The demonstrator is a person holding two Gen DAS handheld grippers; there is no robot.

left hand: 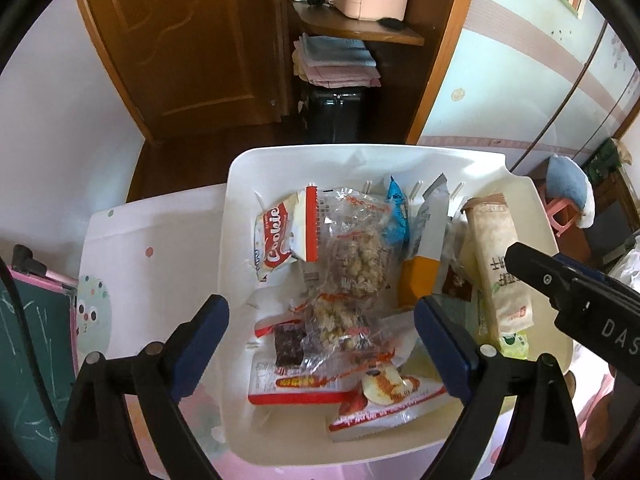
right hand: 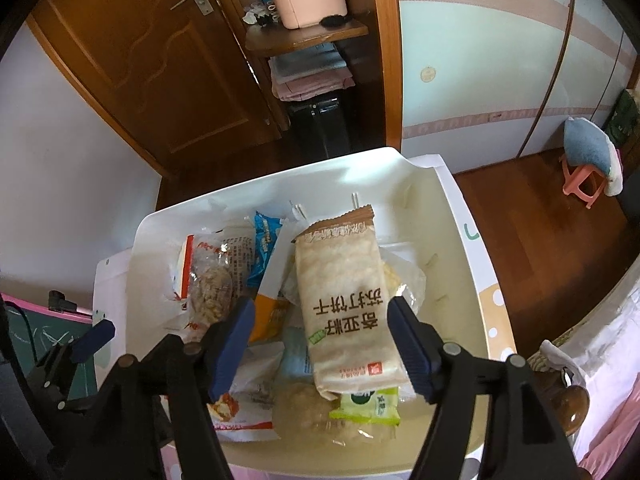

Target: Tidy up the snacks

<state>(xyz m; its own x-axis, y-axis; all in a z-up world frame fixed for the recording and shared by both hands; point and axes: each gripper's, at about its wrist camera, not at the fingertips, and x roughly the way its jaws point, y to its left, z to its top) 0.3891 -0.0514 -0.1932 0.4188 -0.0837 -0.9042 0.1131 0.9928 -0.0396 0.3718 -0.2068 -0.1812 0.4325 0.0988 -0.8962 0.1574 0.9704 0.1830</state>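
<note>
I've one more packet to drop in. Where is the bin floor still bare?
Bare floor shows in the white bin along its right wall, beside the beige cracker pack, and a strip by the near rim. The middle is heaped with snacks.

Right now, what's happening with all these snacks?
A person holds a gripper in each hand over a white bin filled with snack packets. The left gripper is open above clear bags of puffed grain snacks, gripping nothing. The right gripper is open around a long beige soda cracker pack lying on top of the pile; its fingers do not press on it. Nothing is lifted at this moment.
</note>
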